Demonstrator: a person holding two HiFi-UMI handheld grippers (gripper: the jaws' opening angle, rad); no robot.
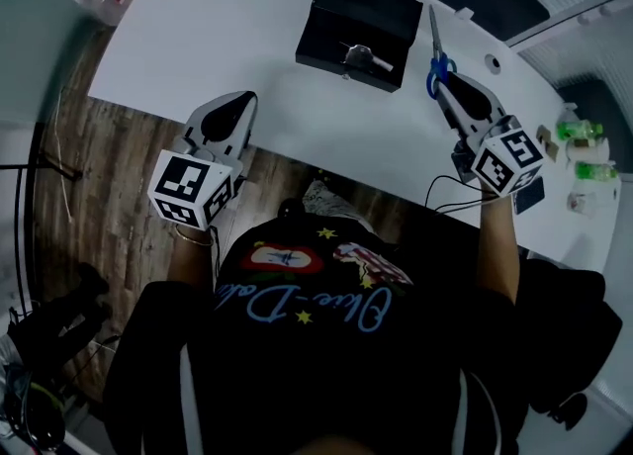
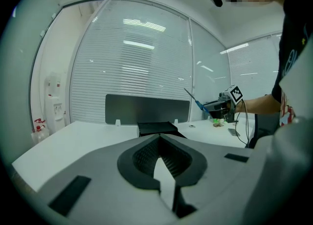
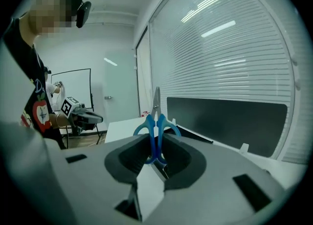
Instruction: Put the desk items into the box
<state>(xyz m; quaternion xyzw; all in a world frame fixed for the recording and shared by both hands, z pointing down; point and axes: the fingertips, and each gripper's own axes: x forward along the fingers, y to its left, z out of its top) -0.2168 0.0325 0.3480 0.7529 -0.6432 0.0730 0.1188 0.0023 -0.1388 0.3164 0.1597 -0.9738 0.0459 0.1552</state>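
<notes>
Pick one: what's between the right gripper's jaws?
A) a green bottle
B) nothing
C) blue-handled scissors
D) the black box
C: the right gripper view shows the right gripper closed on the handle end of the blue-handled scissors, with the blades pointing away from it.

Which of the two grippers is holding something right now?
The right gripper: blue-handled scissors stand clamped between its fingers, blades pointing away. The left gripper has its fingers together with nothing between them.
</notes>
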